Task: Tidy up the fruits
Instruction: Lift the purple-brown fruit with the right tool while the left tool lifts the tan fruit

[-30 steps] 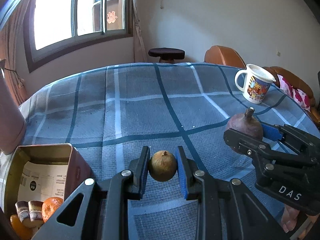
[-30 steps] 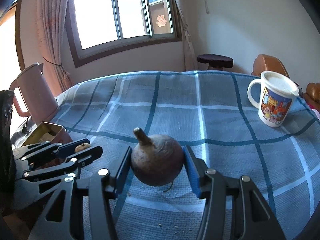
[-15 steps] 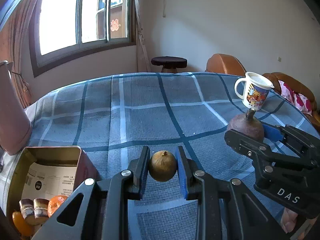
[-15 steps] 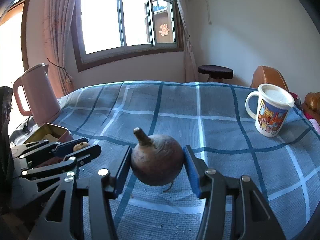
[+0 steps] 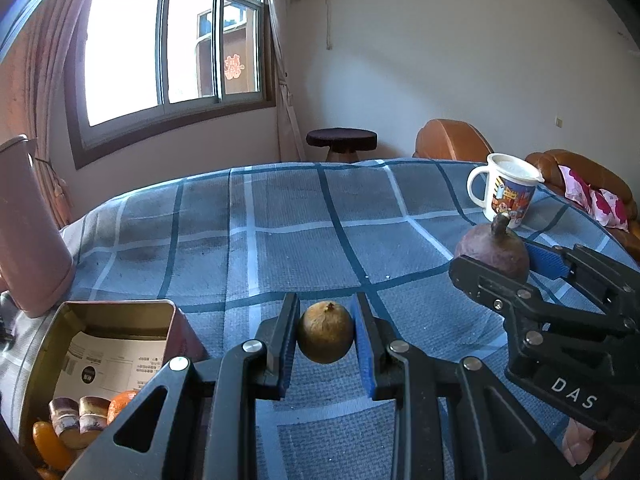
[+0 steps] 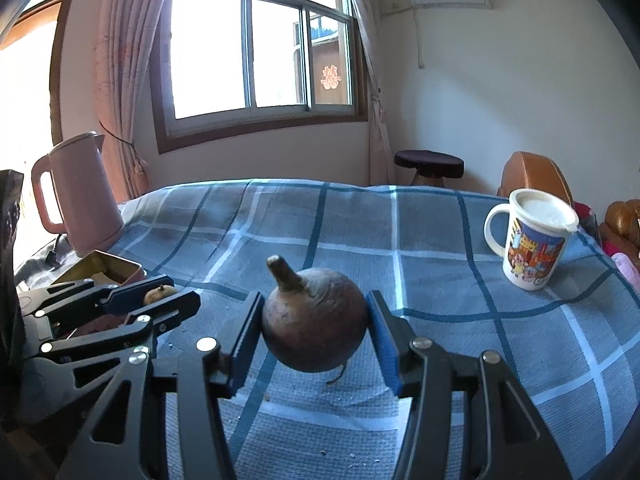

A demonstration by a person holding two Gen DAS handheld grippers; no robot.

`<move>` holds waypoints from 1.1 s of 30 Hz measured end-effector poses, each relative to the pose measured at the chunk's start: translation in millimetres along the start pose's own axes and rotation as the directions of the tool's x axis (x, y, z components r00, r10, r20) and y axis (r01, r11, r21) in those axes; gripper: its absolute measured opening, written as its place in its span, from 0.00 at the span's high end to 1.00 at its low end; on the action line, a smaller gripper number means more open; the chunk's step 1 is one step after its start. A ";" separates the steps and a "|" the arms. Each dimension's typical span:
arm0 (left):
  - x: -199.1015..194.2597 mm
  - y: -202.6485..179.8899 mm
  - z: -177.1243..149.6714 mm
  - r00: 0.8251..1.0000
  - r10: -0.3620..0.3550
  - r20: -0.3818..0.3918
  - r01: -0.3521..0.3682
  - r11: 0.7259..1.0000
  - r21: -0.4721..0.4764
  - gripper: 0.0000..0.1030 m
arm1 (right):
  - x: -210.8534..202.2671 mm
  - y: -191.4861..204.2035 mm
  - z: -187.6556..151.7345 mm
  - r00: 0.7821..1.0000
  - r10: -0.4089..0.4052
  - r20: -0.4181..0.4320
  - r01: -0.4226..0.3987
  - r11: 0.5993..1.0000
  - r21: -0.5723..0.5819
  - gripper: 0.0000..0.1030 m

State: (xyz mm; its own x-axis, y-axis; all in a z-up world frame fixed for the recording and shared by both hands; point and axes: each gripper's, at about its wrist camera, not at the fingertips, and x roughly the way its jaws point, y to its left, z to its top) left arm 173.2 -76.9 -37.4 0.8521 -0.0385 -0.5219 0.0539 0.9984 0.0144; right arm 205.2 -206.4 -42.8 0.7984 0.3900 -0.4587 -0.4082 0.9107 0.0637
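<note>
Two hand-held grippers, each carrying one fruit above the tabletop (image 5: 304, 216), which is covered by a blue checked cloth. In the left wrist view the left hand-held gripper (image 5: 325, 336) occupies the lower centre of the frame, its blue pads pressed against the flanks of a small round brown fruit (image 5: 325, 337); the fruit hangs clear of the cloth, so the pinch alone appears to bear it. In the right wrist view the right hand-held gripper (image 6: 314, 330) sits at lower centre, clamped at a wider setting on a large dark bulbous fruit (image 6: 314, 328) with a stubby stem tilted toward the upper left; a thin root tail hangs free beneath it, which suggests that this fruit too is off the cloth. Each pair of pads meets its fruit across the widest part, probably the hold least likely to let a round body slip. An open metal tin (image 5: 116, 312) stands at the lower left of the left wrist view, already holding orange fruit (image 5: 120, 404) and small wrapped pieces beside a printed sheet; it is judged the likely destination, and the small fruit is the nearer to it. A cartoon-printed mug (image 6: 532, 240) at the right and a pink kettle (image 6: 80, 196) at the left stand well apart from both grippers.
</note>
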 end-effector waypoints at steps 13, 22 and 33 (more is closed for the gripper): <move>-13.4 2.1 -1.1 0.998 0.009 0.064 -0.009 1.000 -0.012 0.73 | -10.6 3.0 -1.1 0.998 -0.011 0.059 0.012 1.000 -0.015 0.47; -21.3 0.4 -1.9 0.994 0.017 0.106 -0.016 1.000 -0.006 0.73 | -17.2 5.3 -1.5 0.996 -0.015 0.093 0.018 1.000 -0.024 0.47; -30.6 0.8 -3.9 0.988 0.032 0.153 -0.032 0.999 -0.005 0.73 | -26.7 7.6 -4.5 0.991 -0.012 0.133 0.016 0.999 -0.034 0.47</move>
State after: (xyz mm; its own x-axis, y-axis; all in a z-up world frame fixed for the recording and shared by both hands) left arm 145.1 -74.8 -24.7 0.9229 -0.0122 -0.3849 0.0243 0.9993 0.0266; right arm 178.8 -210.5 -34.1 0.8551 0.3940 -0.3371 -0.4099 0.9118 0.0259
